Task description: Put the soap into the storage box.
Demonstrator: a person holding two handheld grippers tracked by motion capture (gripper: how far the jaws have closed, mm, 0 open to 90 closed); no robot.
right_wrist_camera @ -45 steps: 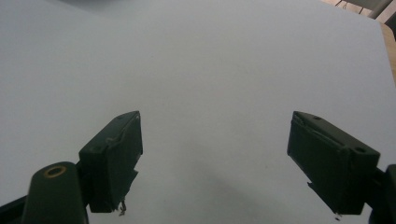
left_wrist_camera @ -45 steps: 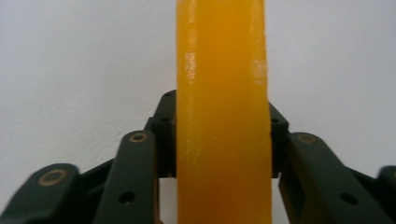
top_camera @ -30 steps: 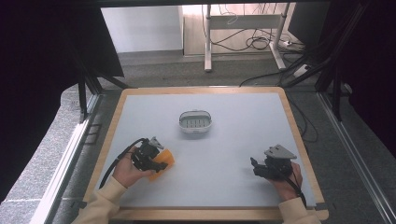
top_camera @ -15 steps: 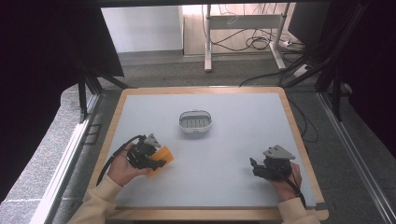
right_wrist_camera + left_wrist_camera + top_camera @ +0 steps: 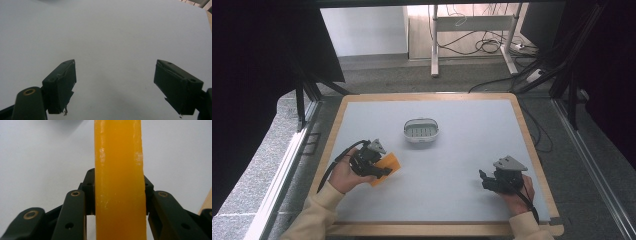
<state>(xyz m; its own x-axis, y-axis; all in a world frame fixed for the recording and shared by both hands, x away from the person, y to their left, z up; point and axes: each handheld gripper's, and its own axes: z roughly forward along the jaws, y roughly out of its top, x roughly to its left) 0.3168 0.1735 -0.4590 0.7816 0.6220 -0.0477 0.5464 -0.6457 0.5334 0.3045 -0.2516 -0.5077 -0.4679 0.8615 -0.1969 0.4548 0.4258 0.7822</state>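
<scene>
Overhead, the left tongs (image 5: 379, 170) sat at the near left of the pale grey, wood-framed surface (image 5: 472, 145), clenched on an orange bar (image 5: 387, 167), while the right tongs (image 5: 484, 180) rested at the near right and a small white dish (image 5: 422, 130) stood empty toward the far middle, desk legs and cables on the floor beyond. In the left gripper view the orange bar (image 5: 118, 180) stood pinched between both jaws, so the pickup looked done and, I judged, any placing remained. In the right gripper view the right tongs (image 5: 115, 85) were spread wide over bare surface (image 5: 112, 32), holding nothing.

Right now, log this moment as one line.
left tongs: shut on orange bar | right tongs: open, nothing between | white dish: mid-table, untouched
</scene>
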